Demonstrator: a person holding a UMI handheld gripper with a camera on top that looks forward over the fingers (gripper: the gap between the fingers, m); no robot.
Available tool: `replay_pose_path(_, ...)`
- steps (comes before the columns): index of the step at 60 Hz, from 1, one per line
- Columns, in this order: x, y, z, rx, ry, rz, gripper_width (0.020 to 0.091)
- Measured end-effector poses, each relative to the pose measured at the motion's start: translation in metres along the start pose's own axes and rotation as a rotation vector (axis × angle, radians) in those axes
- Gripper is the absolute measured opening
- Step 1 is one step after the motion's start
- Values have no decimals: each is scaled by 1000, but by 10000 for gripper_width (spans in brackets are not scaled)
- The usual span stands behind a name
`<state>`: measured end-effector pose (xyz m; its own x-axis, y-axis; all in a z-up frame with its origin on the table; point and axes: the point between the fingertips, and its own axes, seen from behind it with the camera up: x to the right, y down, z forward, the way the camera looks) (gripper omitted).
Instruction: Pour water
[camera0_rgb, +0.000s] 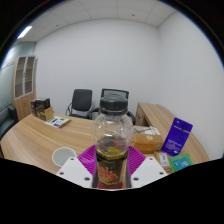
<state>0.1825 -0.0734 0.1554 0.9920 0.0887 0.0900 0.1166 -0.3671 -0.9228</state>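
Note:
A clear plastic bottle (111, 135) with a dark red-and-yellow label stands upright between my fingers, held above the wooden table (30, 138). My gripper (111, 166) is shut on the bottle, both purple pads (87, 158) pressing its labelled lower half. The bottle's black cap reaches up in front of the far chairs. A clear cup (147, 140) holding amber liquid stands on the table just right of the bottle. A white round cup (63, 156) sits on the table to the left of my fingers.
A purple box (180, 135) and a small teal packet (179, 163) lie at the right on the table. A book (57, 122) and a dark box (41, 110) lie farther left. Two office chairs (80, 103) stand beyond the table.

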Motion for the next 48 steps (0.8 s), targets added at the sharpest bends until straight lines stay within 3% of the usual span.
replay_pose_path(12, 1, 64, 20, -48, -39, 68, 385)
replay_pose_path(15, 1, 62, 18, -8, -45, 68, 382)
replay_pose_path(25, 2, 62, 17, 7, -50, 56, 526)
replay_pose_path(29, 0, 71, 13, -61, -57, 83, 653)
replay_pose_path(32, -1, 71, 6, -91, -64, 96, 877)
replay_pose_path(35, 2, 67, -7, -102, -43, 93, 827)
replay_pose_path(39, 5, 59, -31, -108, 2, 82, 865)
replay_pose_path(48, -12, 42, -108, -142, 71, 55, 855)
